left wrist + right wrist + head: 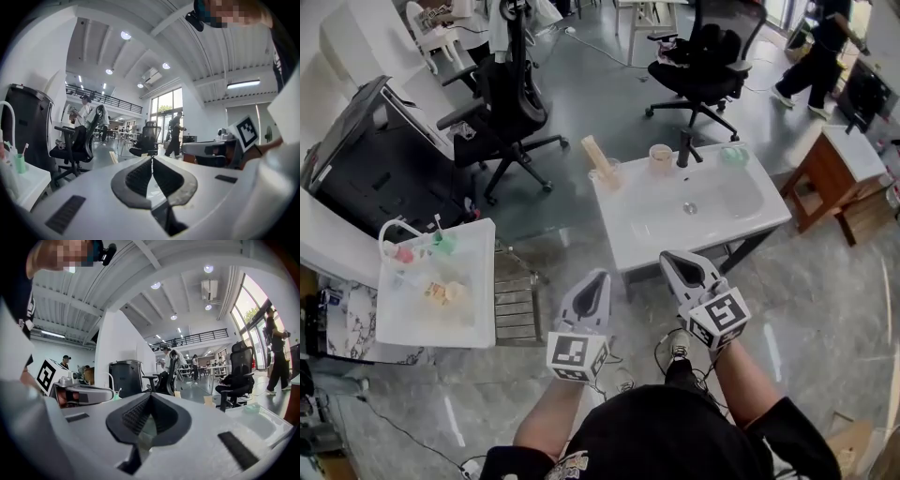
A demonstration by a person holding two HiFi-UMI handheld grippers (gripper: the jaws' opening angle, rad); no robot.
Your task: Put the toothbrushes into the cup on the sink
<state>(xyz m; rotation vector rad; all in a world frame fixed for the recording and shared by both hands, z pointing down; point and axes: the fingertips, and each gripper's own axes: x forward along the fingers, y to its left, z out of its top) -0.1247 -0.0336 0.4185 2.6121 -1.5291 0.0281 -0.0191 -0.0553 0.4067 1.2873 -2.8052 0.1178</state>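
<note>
A white sink (pixel 712 220) on a stand is ahead of me, with a dark faucet (pixel 684 148), a peach cup (pixel 661 157) and a clear cup (pixel 604 172) along its back rim. On the white table (pixel 412 319) to my left, a green cup (pixel 442 243) holds a toothbrush (pixel 438 223); the left gripper view shows that cup (pixel 18 162) at its far left. My left gripper (pixel 601 276) and right gripper (pixel 668 256) hover side by side in front of the sink's near edge. Both are shut with nothing in them, as the left gripper (pixel 152 160) and right gripper (pixel 150 397) views show.
Two black office chairs (pixel 506 103) (pixel 705 56) stand behind the sink. A wooden side table (pixel 832 173) is at the right and a black cabinet (pixel 366 159) at the left. A metal grate (pixel 516 300) lies beside the white table. A person (pixel 816 52) walks at the far right.
</note>
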